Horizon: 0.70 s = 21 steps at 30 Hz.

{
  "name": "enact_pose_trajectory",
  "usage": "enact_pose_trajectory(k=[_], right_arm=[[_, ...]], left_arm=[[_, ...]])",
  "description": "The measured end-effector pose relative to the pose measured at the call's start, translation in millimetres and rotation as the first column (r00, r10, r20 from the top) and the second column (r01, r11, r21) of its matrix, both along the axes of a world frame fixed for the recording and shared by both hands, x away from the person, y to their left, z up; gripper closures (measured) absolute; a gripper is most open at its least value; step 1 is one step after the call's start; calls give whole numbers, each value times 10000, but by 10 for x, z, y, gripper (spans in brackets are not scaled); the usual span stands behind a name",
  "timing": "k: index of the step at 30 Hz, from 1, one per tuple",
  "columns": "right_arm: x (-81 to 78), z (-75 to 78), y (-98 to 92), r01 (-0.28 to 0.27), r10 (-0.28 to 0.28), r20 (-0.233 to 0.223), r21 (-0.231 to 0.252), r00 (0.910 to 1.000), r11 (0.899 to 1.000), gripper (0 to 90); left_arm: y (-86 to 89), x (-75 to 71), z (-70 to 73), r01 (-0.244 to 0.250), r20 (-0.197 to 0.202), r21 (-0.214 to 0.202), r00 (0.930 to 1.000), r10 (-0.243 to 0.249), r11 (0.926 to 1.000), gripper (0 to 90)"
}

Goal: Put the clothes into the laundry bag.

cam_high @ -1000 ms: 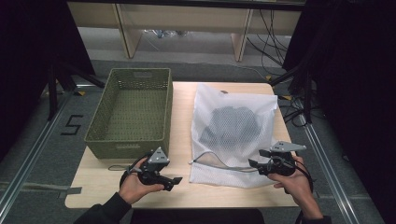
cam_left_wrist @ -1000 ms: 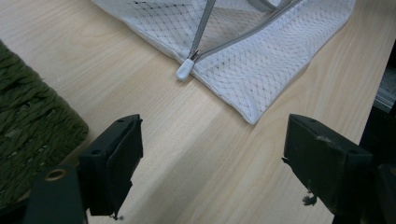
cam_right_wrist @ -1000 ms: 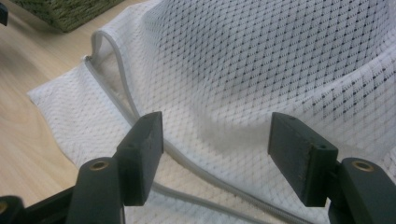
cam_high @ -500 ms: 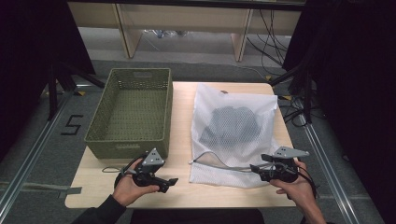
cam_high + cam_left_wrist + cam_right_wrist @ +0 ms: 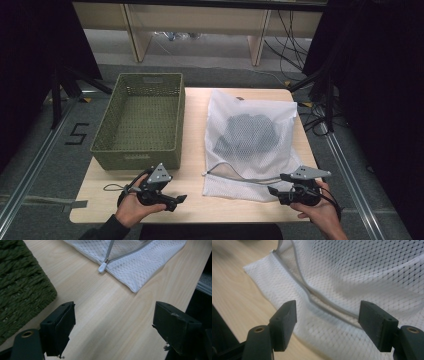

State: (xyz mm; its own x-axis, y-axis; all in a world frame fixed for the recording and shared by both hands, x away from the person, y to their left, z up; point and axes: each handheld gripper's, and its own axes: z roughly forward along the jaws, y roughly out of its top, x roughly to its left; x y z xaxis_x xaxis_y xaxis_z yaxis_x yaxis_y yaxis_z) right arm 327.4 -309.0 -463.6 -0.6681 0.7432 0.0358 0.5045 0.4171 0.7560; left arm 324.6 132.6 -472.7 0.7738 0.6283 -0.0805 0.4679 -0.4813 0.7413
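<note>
A white mesh laundry bag [image 5: 250, 150] lies flat on the wooden table [image 5: 192, 170], with a dark garment [image 5: 245, 132] inside. Its grey zipper [image 5: 319, 300] runs along the near edge and ends in a white pull [image 5: 102, 267]. My right gripper [image 5: 272, 190] hovers at the bag's near right corner. Its jaws have just been opening, and they now stand wide over the zipped edge [image 5: 327, 317] without pressing it. My left gripper [image 5: 177, 201] is open over bare wood [image 5: 113, 325], left of the bag's corner [image 5: 140, 265].
A green woven basket [image 5: 135, 160] stands empty on the left half of the table, close behind my left gripper; its wall [image 5: 22, 290] shows in the left gripper view. The table's near edge lies right under both hands. Black curtains and cables surround the table.
The right hand has drawn back a little toward the table's near edge, with its jaws spreading wider. The left hand and the bag stay about where they were.
</note>
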Motion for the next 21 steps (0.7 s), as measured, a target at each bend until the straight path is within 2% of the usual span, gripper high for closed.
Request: enact_pose_trajectory(k=[2, 3, 5, 7, 8, 11, 12, 15, 17, 21], right_arm=[[-70, -5, 25, 49, -47, -228, 74, 9997, 10000, 318], [-80, -7, 18, -11, 10, -17, -57, 10000, 10000, 318], [-123, -25, 43, -156, 156, -149, -1, 9998, 9999, 318], [-142, -40, 66, -350, 349, -264, -51, 9990, 9994, 317], [-142, -51, 81, -449, 448, -295, -22, 9986, 9990, 317], [-140, -56, 100, -425, 419, -348, -157, 9985, 9990, 317], [-136, -58, 99, -477, 468, -354, -245, 9983, 9986, 317], [-120, -61, 81, -549, 540, -425, -204, 9976, 9983, 317], [-129, -59, 81, -341, 334, -257, -264, 9991, 9991, 317], [-129, -57, 86, -350, 344, -347, -170, 9988, 9992, 317]], left_arm=[[-27, -37, 15, 156, 92, 98, 9998, -157, 9998, 178], [-44, -50, 27, 184, 152, 178, 9997, -187, 9997, 178], [-75, -65, 45, 341, 180, -17, 9993, -341, 9994, 179], [-81, -68, 49, 336, 234, 154, 9991, -340, 9993, 179], [-91, -66, 34, 360, 162, -25, 9992, -359, 9993, 179], [-75, -43, 12, 251, 145, 273, 9996, -255, 9993, 178], [-74, -32, 0, 274, 103, 187, 9996, -276, 9994, 179], [-51, -14, 10, 237, 208, 355, 9995, -245, 9991, 180], [-34, -13, 27, 83, 263, 310, 9996, -91, 9995, 180], [-41, -7, 10, 74, 184, 370, 9998, -81, 9993, 180]])
